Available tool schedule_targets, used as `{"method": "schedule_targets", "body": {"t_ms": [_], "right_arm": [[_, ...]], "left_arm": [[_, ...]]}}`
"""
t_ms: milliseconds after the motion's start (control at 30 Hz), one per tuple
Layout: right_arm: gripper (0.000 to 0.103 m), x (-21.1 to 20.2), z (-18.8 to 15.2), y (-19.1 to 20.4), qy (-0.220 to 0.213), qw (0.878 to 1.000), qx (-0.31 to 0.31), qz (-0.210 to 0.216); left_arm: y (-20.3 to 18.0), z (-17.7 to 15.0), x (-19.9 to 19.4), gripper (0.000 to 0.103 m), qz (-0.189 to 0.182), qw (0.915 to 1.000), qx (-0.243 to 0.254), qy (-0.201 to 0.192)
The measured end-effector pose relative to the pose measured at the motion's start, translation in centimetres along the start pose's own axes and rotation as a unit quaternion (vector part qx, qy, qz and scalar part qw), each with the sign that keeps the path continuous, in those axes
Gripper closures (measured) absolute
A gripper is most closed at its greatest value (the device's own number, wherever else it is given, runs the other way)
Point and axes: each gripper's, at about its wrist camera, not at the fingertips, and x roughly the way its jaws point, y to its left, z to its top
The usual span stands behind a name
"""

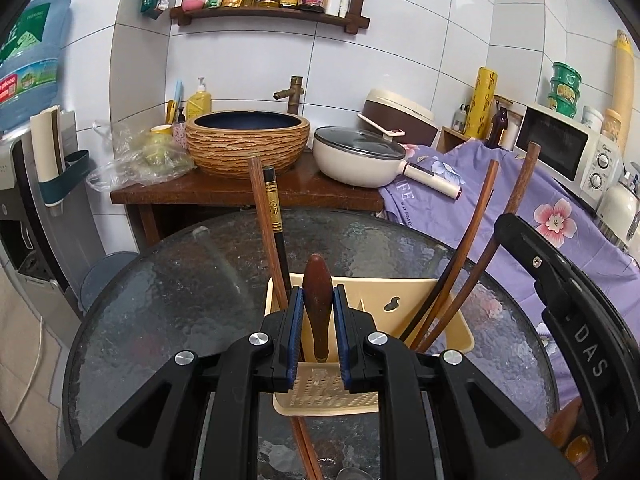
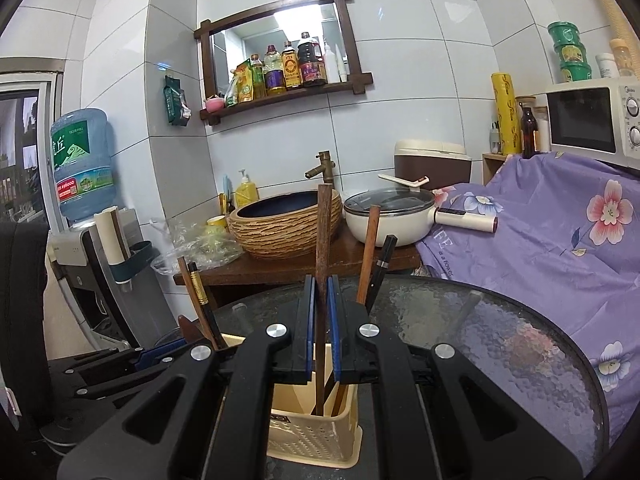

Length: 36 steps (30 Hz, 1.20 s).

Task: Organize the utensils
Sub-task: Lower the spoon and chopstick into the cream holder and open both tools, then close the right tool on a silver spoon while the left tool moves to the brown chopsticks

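A cream slotted utensil holder (image 1: 452, 332) stands on the round glass table (image 1: 160, 300). My left gripper (image 1: 318, 292) is shut on a dark brown wooden handle (image 1: 317, 312) that stands upright in the holder's near compartment. Chopsticks (image 1: 272, 216) lean at the holder's left, and longer wooden ones (image 1: 472, 240) lean at its right. In the right wrist view, my right gripper (image 2: 321, 280) is shut on a wooden chopstick (image 2: 324, 232) whose lower end is inside the holder (image 2: 308, 436). More chopsticks (image 2: 372, 248) rise behind it. The left gripper (image 2: 160, 354) shows at lower left.
Behind the table, a wooden stand (image 1: 224, 194) carries a ribbed basin (image 1: 248, 144) and a lidded white pan (image 1: 356, 160). A purple flowered cloth (image 2: 560, 248) with a microwave (image 2: 592, 120) lies to the right. A water dispenser (image 2: 84, 164) is at left. A chopstick (image 1: 308, 452) lies on the table under the holder.
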Motion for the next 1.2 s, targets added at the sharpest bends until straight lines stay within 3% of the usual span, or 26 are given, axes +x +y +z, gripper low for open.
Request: {"method": "schedule_targets", "body": {"t_ms": [200,267,333,367,467,567,733,967,1100,1200], "right_arm": [[0.095,-0.4,0.1,-0.3,0.004,1.000,0.001,-0.002],[0.088,-0.5,0.2,-0.4,0.004,1.000,0.002,-0.001],[0.055,-0.9,0.2,-0.7,0.004,1.000,0.007,0.007],[0.051,-1.2,0.1,-0.7,0.000,1.000,0.008,0.009],[0.051,-2.5,0.0,-0.8,-0.016,1.000,0.000,-0.001],[0.051,-3.7,-0.3,-1.5,-0.008,1.000,0.008,0.006],[0.045,-5.2,-2.4,-2.5,0.047,0.998,0.018,0.025],[0.045,-4.9,-8.5,-1.2,0.171,0.984,-0.025,0.040],[0.046,-4.6,-11.9,-0.6,0.218,0.974,-0.043,0.048],[0.053,-4.9,-14.1,0.3,0.238,0.966,-0.071,0.066]], "left_arm": [[0.1,-0.1,-0.5,0.088,0.000,1.0000,0.001,-0.002],[0.2,0.0,-1.0,0.084,0.004,0.9999,0.003,-0.011],[0.2,0.0,-1.8,0.073,0.002,0.9998,0.004,-0.019],[0.2,0.1,-2.0,0.065,0.000,0.9997,0.006,-0.022],[0.1,-0.1,-3.3,0.060,0.007,0.9990,0.019,-0.041],[1.0,-0.7,-4.9,0.046,0.011,0.9984,0.012,-0.054],[3.4,-3.0,-6.9,0.033,0.022,0.9983,-0.005,-0.054],[5.4,-7.6,-6.0,0.029,0.038,0.9992,-0.005,0.013],[6.1,-10.5,-5.0,0.030,0.033,0.9977,-0.007,0.058],[6.7,-12.0,-4.4,0.030,0.035,0.9964,-0.012,0.076]]}}
